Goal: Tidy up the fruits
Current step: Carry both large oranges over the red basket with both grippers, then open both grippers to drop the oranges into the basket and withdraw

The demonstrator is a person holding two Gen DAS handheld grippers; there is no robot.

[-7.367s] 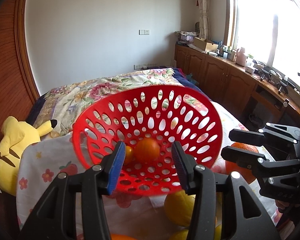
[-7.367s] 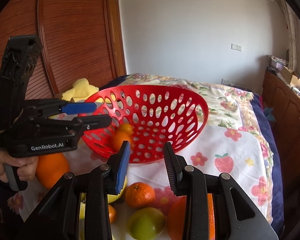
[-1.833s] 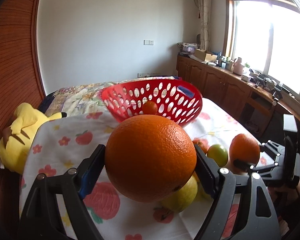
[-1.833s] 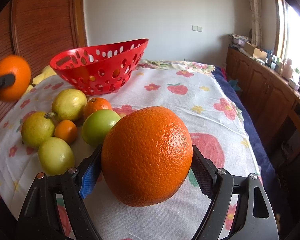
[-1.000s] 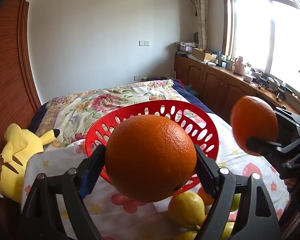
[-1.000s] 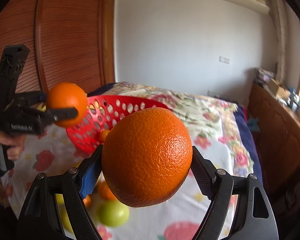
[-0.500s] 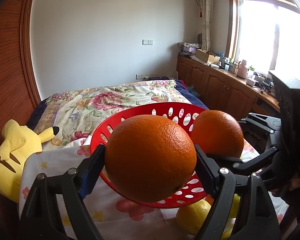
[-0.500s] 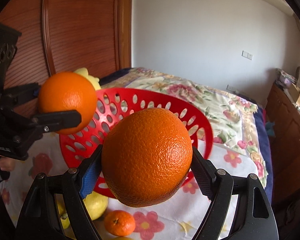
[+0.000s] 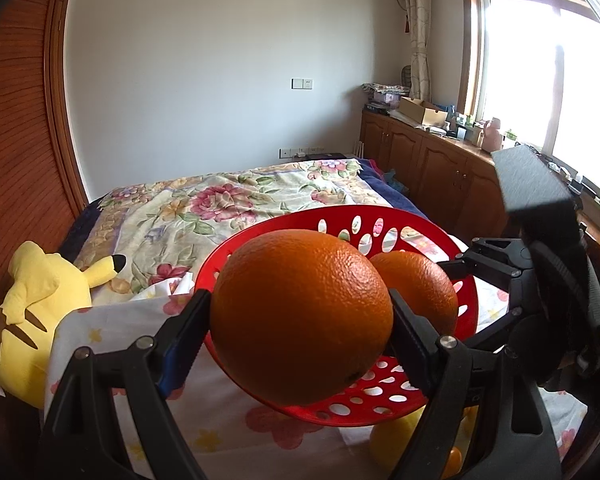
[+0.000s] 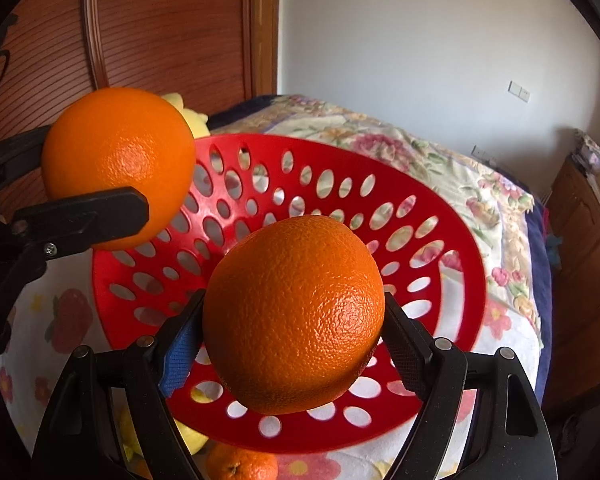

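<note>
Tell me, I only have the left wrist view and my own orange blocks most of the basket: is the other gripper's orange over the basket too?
Observer: Yes. In the right wrist view the right gripper is clamped on its orange, which sits in front of the red basket bowl.
Operator: Can you see my orange from there?
Observer: Yes, the left gripper's orange hangs at the basket's left rim, one finger across its lower side.
Operator: Anything loose under the basket's near edge?
Observer: A small mandarin lies on the cloth just below the rim, with a yellow fruit beside it.
</note>
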